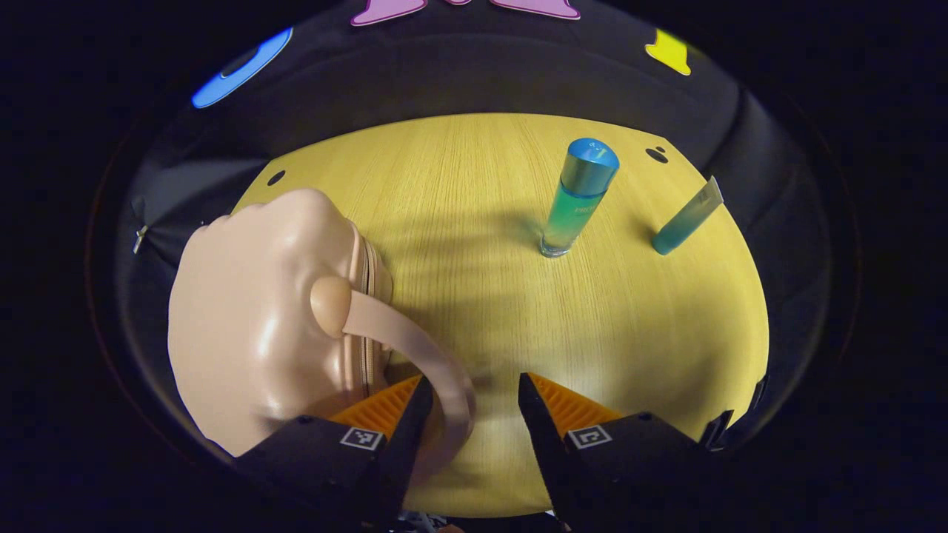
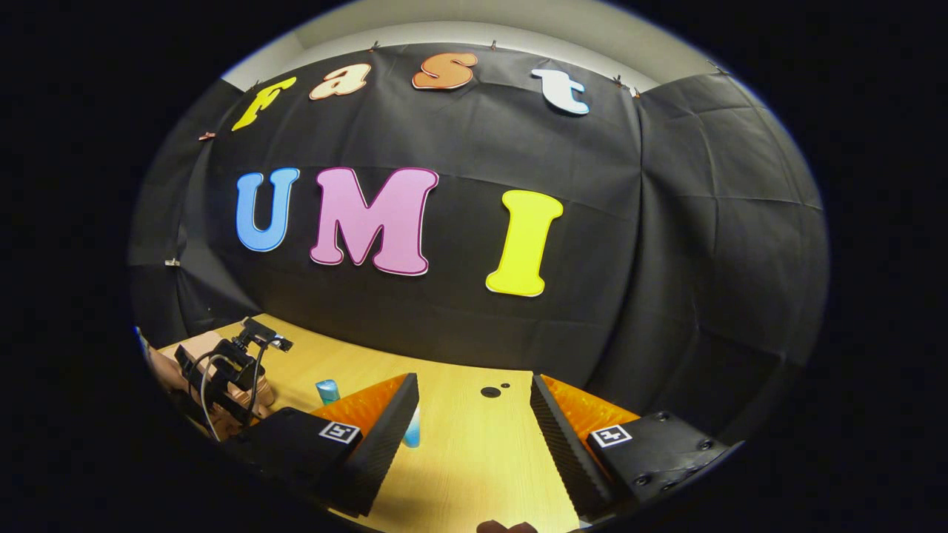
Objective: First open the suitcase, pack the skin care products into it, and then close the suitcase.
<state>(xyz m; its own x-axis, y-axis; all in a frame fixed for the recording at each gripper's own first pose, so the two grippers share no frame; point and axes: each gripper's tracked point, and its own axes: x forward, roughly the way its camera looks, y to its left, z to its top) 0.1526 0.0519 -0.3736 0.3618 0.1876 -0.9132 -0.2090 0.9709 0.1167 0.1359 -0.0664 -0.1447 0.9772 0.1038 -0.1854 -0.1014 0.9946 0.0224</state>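
We are at the opening step: our left gripper [image 1: 470, 400] stands wide around the handle [image 1: 415, 348] of the shut suitcase [image 1: 259, 318], the bottle [image 1: 578, 196] and tube [image 1: 687, 216] well beyond it, so next we pinch the handle while the right gripper [image 2: 474, 426] waits wide.

Left gripper view: suitcase [image 1: 259, 318] sits left on your table [image 1: 474, 296], its handle [image 1: 415, 355] arching right toward you. Bottle [image 1: 579, 196] stands far right; tube [image 1: 687, 217] just right of it, tilted.
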